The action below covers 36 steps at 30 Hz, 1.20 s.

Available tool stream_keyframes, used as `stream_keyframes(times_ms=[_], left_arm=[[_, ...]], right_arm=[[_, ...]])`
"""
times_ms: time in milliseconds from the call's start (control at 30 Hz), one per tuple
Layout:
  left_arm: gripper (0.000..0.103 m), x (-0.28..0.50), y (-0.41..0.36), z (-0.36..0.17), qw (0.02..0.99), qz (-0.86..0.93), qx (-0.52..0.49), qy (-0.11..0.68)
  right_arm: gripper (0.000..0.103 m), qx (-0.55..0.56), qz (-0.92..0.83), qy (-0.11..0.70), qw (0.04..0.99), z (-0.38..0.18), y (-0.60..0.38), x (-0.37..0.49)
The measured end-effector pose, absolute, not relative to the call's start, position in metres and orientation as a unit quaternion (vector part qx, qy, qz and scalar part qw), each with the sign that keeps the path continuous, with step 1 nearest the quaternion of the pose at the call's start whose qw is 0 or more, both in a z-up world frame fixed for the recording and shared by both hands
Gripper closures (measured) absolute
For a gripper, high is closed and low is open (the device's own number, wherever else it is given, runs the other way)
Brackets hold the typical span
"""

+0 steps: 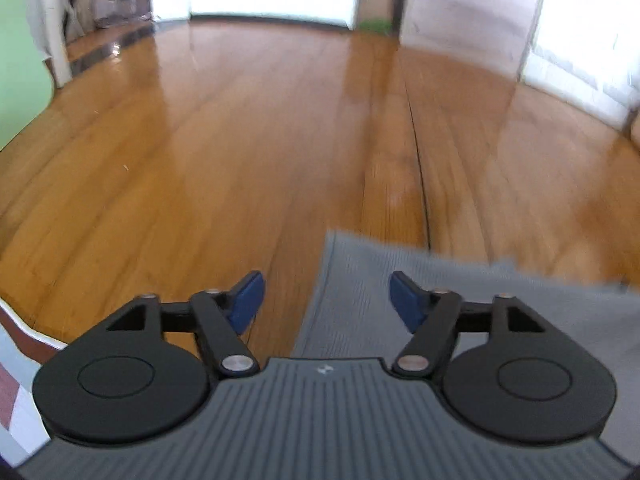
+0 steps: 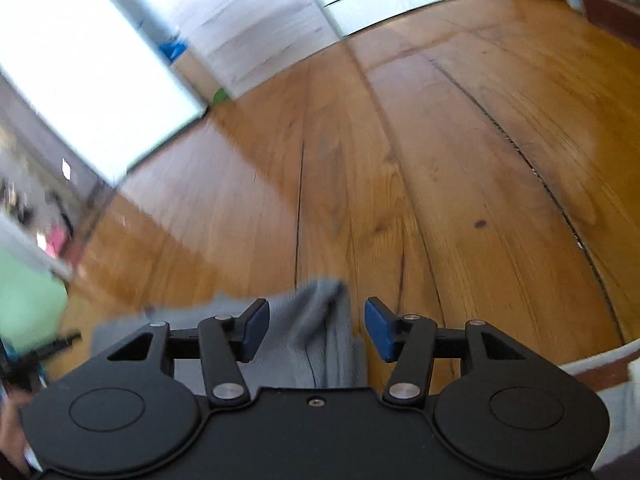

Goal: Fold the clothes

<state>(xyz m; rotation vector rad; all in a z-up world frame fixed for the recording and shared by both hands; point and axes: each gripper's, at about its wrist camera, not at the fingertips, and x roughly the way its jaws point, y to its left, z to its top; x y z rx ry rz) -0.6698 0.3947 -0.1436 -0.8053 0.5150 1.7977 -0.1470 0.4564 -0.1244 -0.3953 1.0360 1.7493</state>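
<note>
Left gripper (image 1: 326, 300) spread, grey garment (image 1: 460, 304) corner beneath right pad; right gripper (image 2: 316, 328) spread, garment bunched between pads, untouched

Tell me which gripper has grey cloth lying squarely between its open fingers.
The right gripper: the grey cloth fills its gap. The left gripper straddles the cloth's edge.
</note>
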Motion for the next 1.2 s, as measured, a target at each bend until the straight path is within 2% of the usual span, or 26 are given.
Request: stream_keyframes(times_ms=[167, 267, 333, 400, 433, 500, 600, 700, 733, 767, 833, 867, 933, 1000, 1067, 1100, 1167, 1200], left_arm=[[0.032, -0.656, 0.404, -0.174, 0.534, 0.716, -0.313, 0.323], [0.031, -0.664, 0.396, -0.180, 0.518, 0.731, -0.342, 0.283], [0.031, -0.672, 0.393, -0.181, 0.510, 0.739, -0.356, 0.258], [0.031, -0.676, 0.390, -0.181, 0.502, 0.750, -0.352, 0.248], [0.031, -0.678, 0.388, -0.181, 0.499, 0.755, -0.349, 0.244], [0.031, -0.687, 0.386, -0.185, 0.493, 0.759, -0.350, 0.240], [0.031, -0.689, 0.390, -0.184, 0.494, 0.760, -0.347, 0.241], [0.032, -0.689, 0.392, -0.182, 0.502, 0.762, -0.336, 0.235], [0.034, -0.689, 0.392, -0.180, 0.508, 0.762, -0.329, 0.229], [0.037, -0.688, 0.392, -0.177, 0.517, 0.762, -0.322, 0.222], [0.039, -0.679, 0.387, -0.161, 0.574, 0.741, -0.286, 0.198], [0.045, -0.674, 0.388, -0.157, 0.593, 0.729, -0.282, 0.194], [0.056, -0.667, 0.392, -0.153, 0.621, 0.704, -0.284, 0.194], [0.068, -0.663, 0.402, -0.164, 0.624, 0.686, -0.308, 0.210], [0.069, -0.662, 0.415, -0.179, 0.608, 0.682, -0.326, 0.242], [0.069, -0.663, 0.421, -0.187, 0.595, 0.684, -0.332, 0.261], [0.069, -0.664, 0.425, -0.187, 0.588, 0.691, -0.328, 0.263], [0.069, -0.661, 0.427, -0.185, 0.575, 0.697, -0.326, 0.276]], right_arm=[[0.045, -0.287, 0.750, 0.365, 0.471, -0.146, 0.458, -0.197], [0.046, -0.373, 0.745, 0.270, 0.483, -0.162, 0.454, -0.230], [0.052, -0.351, 0.740, 0.270, 0.506, -0.163, 0.456, -0.227], [0.073, -0.312, 0.730, 0.290, 0.535, -0.162, 0.463, -0.214], [0.076, -0.291, 0.723, 0.303, 0.548, -0.162, 0.466, -0.206], [0.096, -0.248, 0.711, 0.332, 0.568, -0.161, 0.472, -0.189], [0.096, -0.186, 0.688, 0.391, 0.583, -0.158, 0.476, -0.165], [0.093, -0.169, 0.642, 0.425, 0.616, -0.161, 0.478, -0.147], [0.093, -0.170, 0.642, 0.421, 0.617, -0.159, 0.476, -0.148], [0.088, -0.173, 0.650, 0.412, 0.615, -0.156, 0.473, -0.151], [0.088, -0.176, 0.669, 0.391, 0.607, -0.148, 0.465, -0.160], [0.086, -0.174, 0.684, 0.378, 0.599, -0.142, 0.460, -0.166], [0.079, -0.175, 0.710, 0.349, 0.586, -0.134, 0.462, -0.180], [0.067, -0.189, 0.737, 0.327, 0.560, -0.128, 0.466, -0.199], [0.063, -0.227, 0.750, 0.312, 0.536, -0.132, 0.475, -0.221], [0.057, -0.247, 0.755, 0.305, 0.525, -0.135, 0.480, -0.232], [0.048, -0.286, 0.738, 0.303, 0.531, -0.147, 0.490, -0.244], [0.047, -0.305, 0.726, 0.302, 0.537, -0.153, 0.495, -0.249]])
